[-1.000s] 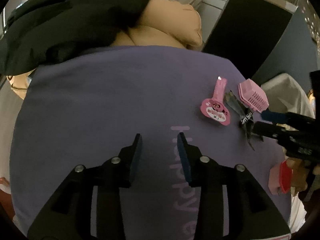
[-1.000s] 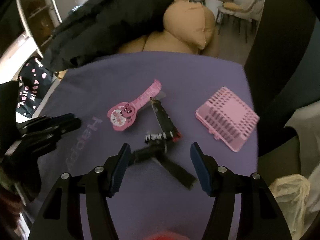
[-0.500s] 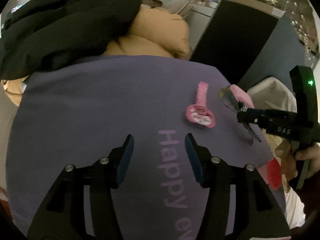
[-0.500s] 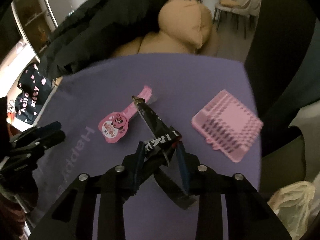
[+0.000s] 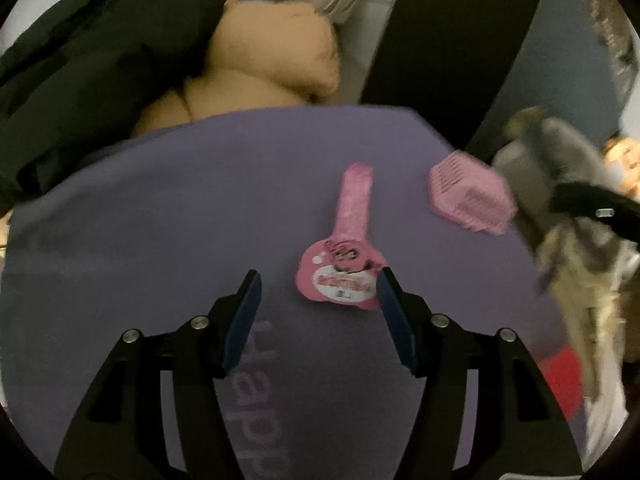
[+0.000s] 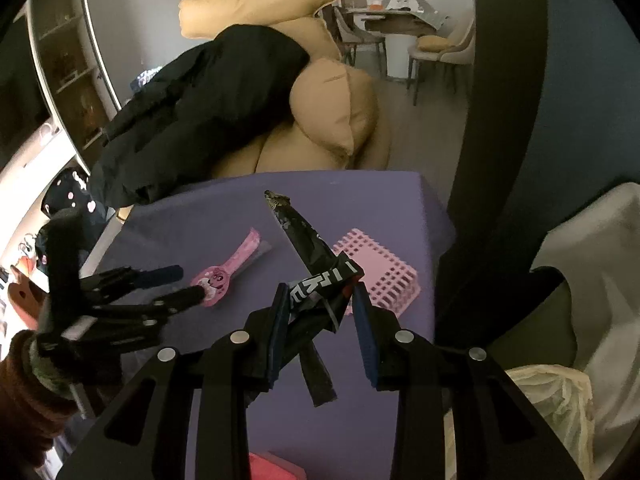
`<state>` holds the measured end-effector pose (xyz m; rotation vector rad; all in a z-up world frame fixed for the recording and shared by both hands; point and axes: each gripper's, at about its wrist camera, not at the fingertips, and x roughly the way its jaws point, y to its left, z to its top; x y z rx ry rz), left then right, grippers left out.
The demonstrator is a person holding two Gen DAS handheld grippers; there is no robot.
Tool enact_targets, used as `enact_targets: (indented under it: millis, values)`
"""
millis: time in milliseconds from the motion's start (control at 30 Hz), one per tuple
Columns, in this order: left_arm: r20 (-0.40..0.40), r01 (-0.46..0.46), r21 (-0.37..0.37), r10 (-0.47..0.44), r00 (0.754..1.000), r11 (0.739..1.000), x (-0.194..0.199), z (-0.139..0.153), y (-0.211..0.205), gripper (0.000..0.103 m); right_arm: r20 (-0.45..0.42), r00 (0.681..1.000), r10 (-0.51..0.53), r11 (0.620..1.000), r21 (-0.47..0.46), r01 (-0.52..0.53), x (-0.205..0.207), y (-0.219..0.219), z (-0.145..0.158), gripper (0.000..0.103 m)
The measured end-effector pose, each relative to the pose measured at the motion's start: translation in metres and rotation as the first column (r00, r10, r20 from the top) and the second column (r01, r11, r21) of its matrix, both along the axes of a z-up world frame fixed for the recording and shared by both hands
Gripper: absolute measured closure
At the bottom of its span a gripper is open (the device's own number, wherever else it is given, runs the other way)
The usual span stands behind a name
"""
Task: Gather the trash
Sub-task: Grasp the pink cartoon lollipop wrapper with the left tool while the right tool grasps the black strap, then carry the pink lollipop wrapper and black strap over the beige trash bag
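A pink cartoon-printed wrapper (image 5: 340, 276) lies flat on the purple cloth (image 5: 160, 240). My left gripper (image 5: 319, 276) hovers just short of it, jaws opening, the wrapper's round end between the fingertips with neither pad pressing on it. My right gripper (image 6: 320, 288) is shut on a crumpled black wrapper (image 6: 304, 240), held up off the cloth with one long end poking forward. The right wrist view also shows the pink wrapper (image 6: 224, 276) and the left gripper (image 6: 189, 280) beside it.
A pink plastic grid basket (image 5: 472, 196) (image 6: 384, 268) lies upside down near the cloth's right edge. A pale plastic bag (image 6: 552, 400) sits low at the right. Tan cushions (image 6: 332, 120) with a black garment (image 6: 200, 112) rise behind. A red item (image 5: 560, 380) lies at the near right.
My right gripper closed on the black wrapper and lifted it off the cloth. My left gripper slid right to the pink wrapper and its jaws widened.
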<state>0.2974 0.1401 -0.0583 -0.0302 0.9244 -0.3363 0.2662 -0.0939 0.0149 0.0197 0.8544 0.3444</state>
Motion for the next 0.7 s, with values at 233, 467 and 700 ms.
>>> enact_targets:
  millis: [233,467,700]
  values:
    - [-0.016,0.0,-0.014,-0.001,1.0,1.0,0.002,-0.004,-0.015,0.046,0.019,1.0,0.007,1.0,-0.019,-0.007,-0.013,-0.01,-0.009,0.072]
    - [-0.029,-0.035,-0.009,0.035,0.999,0.999,0.007,-0.005,-0.02,0.054,0.011,1.0,0.013,1.0,0.009,-0.013,-0.026,-0.019,-0.015,0.072]
    - [-0.023,-0.069,-0.022,0.068,0.997,0.997,-0.009,0.0,-0.016,0.054,0.03,1.0,0.002,1.0,0.031,-0.003,-0.044,-0.031,-0.01,0.072]
